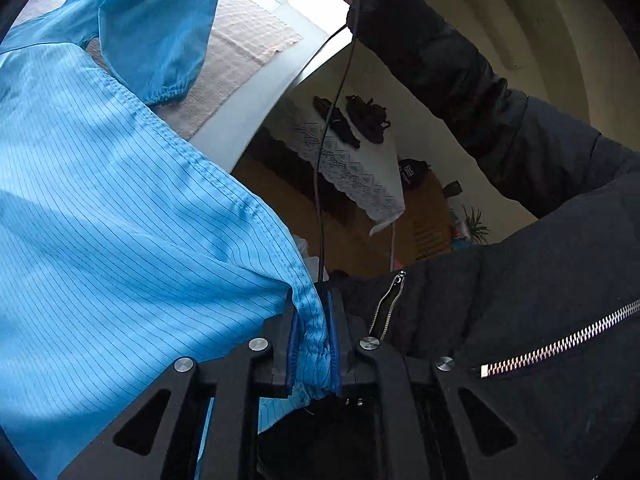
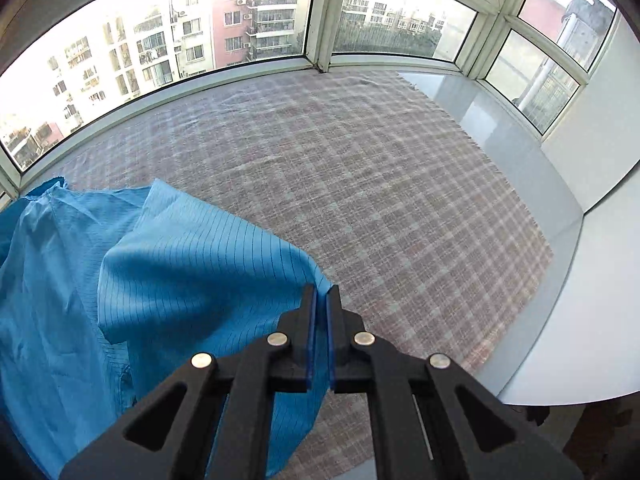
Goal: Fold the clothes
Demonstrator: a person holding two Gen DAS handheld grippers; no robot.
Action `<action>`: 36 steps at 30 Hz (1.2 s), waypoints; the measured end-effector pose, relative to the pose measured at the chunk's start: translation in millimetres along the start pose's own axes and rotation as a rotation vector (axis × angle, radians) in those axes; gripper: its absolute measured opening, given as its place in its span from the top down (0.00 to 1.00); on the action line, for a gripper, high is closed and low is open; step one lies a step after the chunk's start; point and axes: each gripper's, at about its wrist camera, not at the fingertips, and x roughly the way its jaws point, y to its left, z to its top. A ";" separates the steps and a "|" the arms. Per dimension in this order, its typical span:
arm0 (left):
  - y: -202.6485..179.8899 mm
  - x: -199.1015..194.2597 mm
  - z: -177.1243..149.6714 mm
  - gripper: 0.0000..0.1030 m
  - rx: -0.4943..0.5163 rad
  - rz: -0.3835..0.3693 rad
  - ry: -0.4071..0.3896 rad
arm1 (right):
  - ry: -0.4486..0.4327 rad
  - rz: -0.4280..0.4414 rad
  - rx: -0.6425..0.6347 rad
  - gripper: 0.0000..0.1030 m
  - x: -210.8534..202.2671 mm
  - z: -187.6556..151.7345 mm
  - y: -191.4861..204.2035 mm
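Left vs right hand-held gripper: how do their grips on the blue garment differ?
The left hand-held gripper clamps a thick gathered bunch of the blue garment, which fills the gap; the right hand-held gripper pinches a thin edge, its jaws nearly touching. The left faces the person's dark jacket; the right faces the plaid cloth and windows. Both are black with blue pads, shut on the same garment.

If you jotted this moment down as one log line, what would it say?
stage: lifting garment | left gripper: shut on blue striped garment | right gripper: shut on its edge | below: plaid cloth
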 end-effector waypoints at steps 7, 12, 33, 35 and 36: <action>31.9 -80.5 -57.9 0.61 -0.124 0.291 -0.102 | 0.068 -0.061 -0.258 0.76 -5.8 -33.5 44.5; 62.6 -155.3 -117.8 0.60 -0.294 0.577 -0.249 | -0.134 0.124 -0.297 0.71 -74.5 -40.0 72.3; 202.9 -238.7 -364.2 0.58 -0.726 0.895 -0.219 | -0.127 0.597 -0.742 0.57 -138.2 -125.8 438.9; 208.9 -231.9 -363.3 0.60 -0.683 0.857 -0.208 | -0.122 0.544 -0.727 0.57 -133.6 -112.3 449.5; 208.8 -228.7 -362.0 0.60 -0.651 0.847 -0.200 | -0.119 0.517 -0.719 0.57 -130.8 -105.3 454.5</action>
